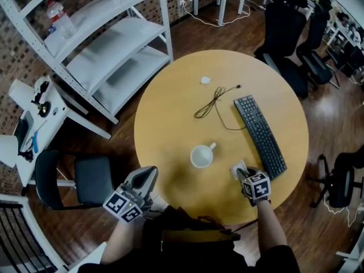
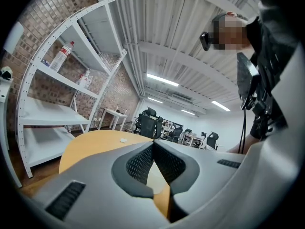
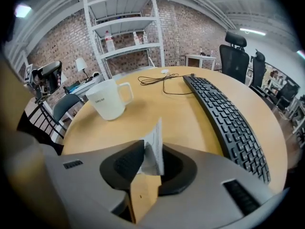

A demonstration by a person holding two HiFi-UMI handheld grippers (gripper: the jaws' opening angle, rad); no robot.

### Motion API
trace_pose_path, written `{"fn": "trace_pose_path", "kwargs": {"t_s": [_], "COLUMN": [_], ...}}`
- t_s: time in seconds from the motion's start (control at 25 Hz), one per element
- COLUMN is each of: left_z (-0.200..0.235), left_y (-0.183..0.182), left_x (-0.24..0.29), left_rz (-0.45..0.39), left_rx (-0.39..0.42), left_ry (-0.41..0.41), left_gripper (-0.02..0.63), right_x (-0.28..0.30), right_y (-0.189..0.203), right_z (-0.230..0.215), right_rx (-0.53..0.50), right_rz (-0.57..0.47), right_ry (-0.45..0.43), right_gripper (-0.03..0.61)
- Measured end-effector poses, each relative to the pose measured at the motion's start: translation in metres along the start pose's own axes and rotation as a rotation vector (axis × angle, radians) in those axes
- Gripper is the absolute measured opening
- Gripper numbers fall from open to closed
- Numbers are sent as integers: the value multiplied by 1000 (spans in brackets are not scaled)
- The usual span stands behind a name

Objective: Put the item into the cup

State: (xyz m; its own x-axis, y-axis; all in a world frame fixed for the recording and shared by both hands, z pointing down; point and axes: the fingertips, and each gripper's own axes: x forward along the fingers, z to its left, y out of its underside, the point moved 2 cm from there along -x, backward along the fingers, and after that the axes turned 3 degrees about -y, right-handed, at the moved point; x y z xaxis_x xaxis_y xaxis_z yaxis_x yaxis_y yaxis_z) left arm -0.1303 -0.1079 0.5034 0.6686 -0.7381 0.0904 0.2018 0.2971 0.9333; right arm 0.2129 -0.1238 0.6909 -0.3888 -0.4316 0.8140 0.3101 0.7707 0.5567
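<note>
We're in an office here, open-plan by the look of it. At the centre sits a round wooden bench [image 1: 165, 152] carrying a black keyboard [image 1: 260, 135]. Beyond the bench's far edge we've got black swivel chairs [image 1: 284, 33]. Left of the bench, white shelving [image 1: 114, 50] stands against a brick wall [image 3: 186, 27]. Farther beyond the bench, more desks and chairs [image 2: 181, 135] under ceiling strip lights [image 2: 162, 80].

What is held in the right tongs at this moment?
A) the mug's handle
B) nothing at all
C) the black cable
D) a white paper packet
D: the right gripper view shows the white paper packet pinched upright between the pads of the right tongs, with the mug standing apart from them further along the table.
</note>
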Motion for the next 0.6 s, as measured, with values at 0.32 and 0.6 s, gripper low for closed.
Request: {"fn": "trace_pose_path", "kwargs": {"t_s": [0.32,0.6], "left_z": [-3,3], "left_y": [-7,-21], "left_x": [1,-8], "left_rz": [-24,-71], "left_rx": [22,56], "left_ry": [40,36], "left_gripper": [-5,-5], "right_x": [-38,-89], "right_y": [-27,-98], "right_z": [10,33], "right_rx": [-20,-142], "right_rz": [-107,-272], "right_ry": [37,59], "right_gripper": [32,32]}}
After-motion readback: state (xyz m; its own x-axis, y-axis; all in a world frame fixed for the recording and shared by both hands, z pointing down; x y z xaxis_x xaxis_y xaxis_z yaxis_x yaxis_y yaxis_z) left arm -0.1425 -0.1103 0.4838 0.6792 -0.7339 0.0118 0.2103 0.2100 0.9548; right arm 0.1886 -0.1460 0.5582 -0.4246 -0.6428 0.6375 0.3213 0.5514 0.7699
